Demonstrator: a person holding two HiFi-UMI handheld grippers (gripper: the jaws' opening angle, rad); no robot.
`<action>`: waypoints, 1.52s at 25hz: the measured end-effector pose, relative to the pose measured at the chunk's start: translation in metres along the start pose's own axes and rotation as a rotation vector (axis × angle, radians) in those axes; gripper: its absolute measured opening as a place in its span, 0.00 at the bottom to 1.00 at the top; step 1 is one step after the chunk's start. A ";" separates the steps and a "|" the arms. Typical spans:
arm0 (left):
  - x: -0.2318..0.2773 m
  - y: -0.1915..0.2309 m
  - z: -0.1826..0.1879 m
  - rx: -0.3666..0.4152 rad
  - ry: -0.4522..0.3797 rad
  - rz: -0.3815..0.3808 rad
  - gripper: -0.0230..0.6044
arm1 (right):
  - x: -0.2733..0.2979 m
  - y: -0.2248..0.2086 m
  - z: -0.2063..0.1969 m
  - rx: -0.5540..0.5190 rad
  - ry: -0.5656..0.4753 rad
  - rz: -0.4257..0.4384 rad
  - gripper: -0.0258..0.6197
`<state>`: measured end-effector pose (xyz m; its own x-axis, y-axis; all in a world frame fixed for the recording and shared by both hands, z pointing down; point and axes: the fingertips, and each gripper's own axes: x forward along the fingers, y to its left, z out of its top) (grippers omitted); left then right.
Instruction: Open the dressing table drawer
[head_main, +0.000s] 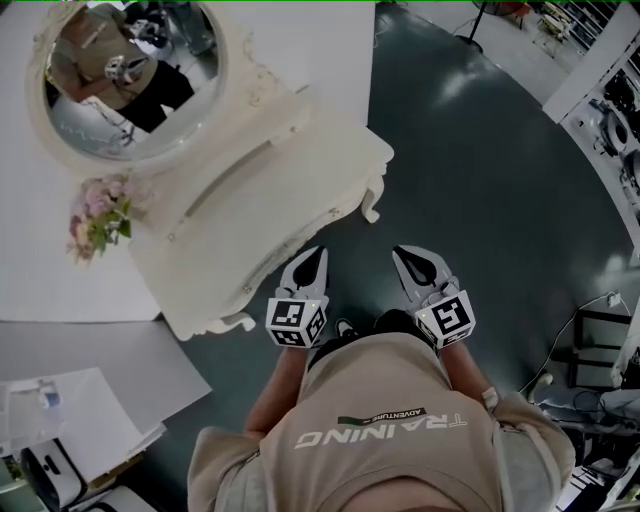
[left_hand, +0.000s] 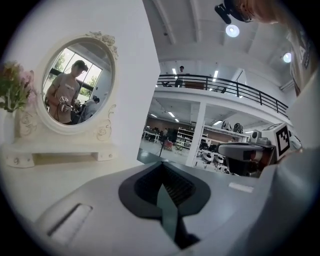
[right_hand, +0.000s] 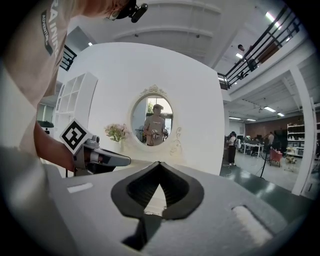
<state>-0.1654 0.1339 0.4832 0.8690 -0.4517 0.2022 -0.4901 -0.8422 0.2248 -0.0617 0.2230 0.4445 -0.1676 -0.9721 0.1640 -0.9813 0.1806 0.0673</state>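
Your left gripper and right gripper are both pressed together and hold nothing, so spread one before you reach. The dressing table stands ahead and to the left of both, apart from them; come in low and level at its front edge. Its drawer front and handle are hidden beneath the tabletop, and the mirror lies beyond.

Cream-white dressing table, pink flowers w/ green lvs, dk grey floor, beige shirt
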 end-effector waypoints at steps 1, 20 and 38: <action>0.001 0.002 -0.002 -0.011 0.004 0.000 0.07 | 0.001 -0.003 -0.001 0.001 0.010 -0.004 0.04; 0.100 0.037 0.021 0.021 0.052 0.140 0.07 | 0.091 -0.104 -0.005 -0.016 -0.046 0.131 0.04; 0.191 0.052 0.038 0.032 0.122 0.297 0.07 | 0.167 -0.212 -0.026 0.093 -0.083 0.201 0.04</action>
<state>-0.0221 -0.0071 0.4978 0.6728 -0.6421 0.3675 -0.7169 -0.6885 0.1096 0.1212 0.0262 0.4836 -0.3643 -0.9276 0.0828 -0.9311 0.3612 -0.0501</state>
